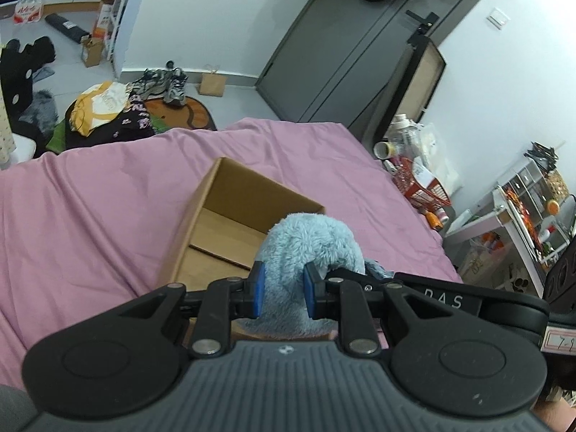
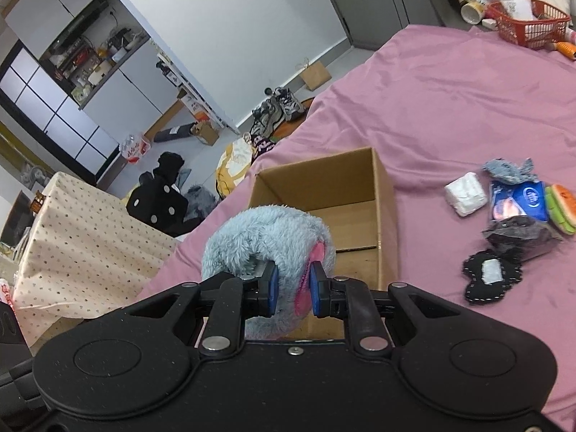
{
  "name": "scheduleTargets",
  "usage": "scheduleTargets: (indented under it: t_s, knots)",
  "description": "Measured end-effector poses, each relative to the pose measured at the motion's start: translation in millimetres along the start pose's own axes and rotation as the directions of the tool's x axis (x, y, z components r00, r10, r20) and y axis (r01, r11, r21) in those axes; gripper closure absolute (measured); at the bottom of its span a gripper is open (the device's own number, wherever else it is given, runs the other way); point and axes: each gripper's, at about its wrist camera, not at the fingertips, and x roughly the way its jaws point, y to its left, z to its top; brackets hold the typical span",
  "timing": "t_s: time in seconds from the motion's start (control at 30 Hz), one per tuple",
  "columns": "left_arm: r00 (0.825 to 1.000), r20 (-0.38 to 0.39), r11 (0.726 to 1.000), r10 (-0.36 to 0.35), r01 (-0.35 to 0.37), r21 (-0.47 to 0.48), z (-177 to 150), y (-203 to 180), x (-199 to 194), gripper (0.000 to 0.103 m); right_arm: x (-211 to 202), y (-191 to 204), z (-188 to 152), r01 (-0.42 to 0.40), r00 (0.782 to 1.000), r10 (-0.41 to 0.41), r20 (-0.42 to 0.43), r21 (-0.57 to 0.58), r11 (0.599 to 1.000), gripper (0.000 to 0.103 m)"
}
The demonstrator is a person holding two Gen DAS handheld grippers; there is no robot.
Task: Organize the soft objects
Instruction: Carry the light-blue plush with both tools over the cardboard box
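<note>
On the pink bed [image 2: 450, 82] sits an open cardboard box [image 2: 385, 194]. Just above its near edge hangs a fluffy blue plush toy [image 2: 266, 237], light and squashy. Both the left claw [image 1: 284, 293] and right claw [image 2: 292, 289] are squeezed tight on its soft fur.

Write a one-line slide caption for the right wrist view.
Right claw shut on a fluffy blue plush toy above an open cardboard box on a pink bedsheet.

Sneakers [image 1: 169, 84] on the floor, red basket [image 2: 529, 23] and, perhaps, paper bag [image 1: 212, 84] by the wall.
</note>
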Motion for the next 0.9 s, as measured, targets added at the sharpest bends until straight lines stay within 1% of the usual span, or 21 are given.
scheduleTargets:
  t_s: [0.4, 0.67, 0.73, 0.83, 0.9]
  knots:
    - [0.998, -0.048, 0.998, 0.037, -0.039, -0.045, 16, 30, 41, 0.082, 50, 1, 12, 0.026, 0.998, -0.025, -0.061, 0.007, 1.000, 0.085]
    - [0.996, -0.050, 0.994, 0.068, -0.072, -0.077, 29, 37, 66, 0.082, 75, -2, 27, 0.034, 0.997, -0.034, -0.075, -0.001, 0.999, 0.085]
    - [0.996, -0.045, 0.993, 0.080, -0.084, -0.085, 33, 36, 73, 0.084, 79, -3, 30, 0.044, 0.996, -0.044, -0.073, -0.002, 0.999, 0.085]
    - [0.994, -0.045, 0.989, 0.098, -0.102, -0.108, 36, 34, 82, 0.086, 85, -9, 34, 0.054, 0.996, -0.052, -0.077, 0.026, 0.998, 0.085]
    - [0.993, -0.043, 0.987, 0.108, -0.112, -0.118, 36, 34, 87, 0.086, 89, -13, 37, 0.054, 0.995, -0.051, -0.085, 0.038, 0.998, 0.081]
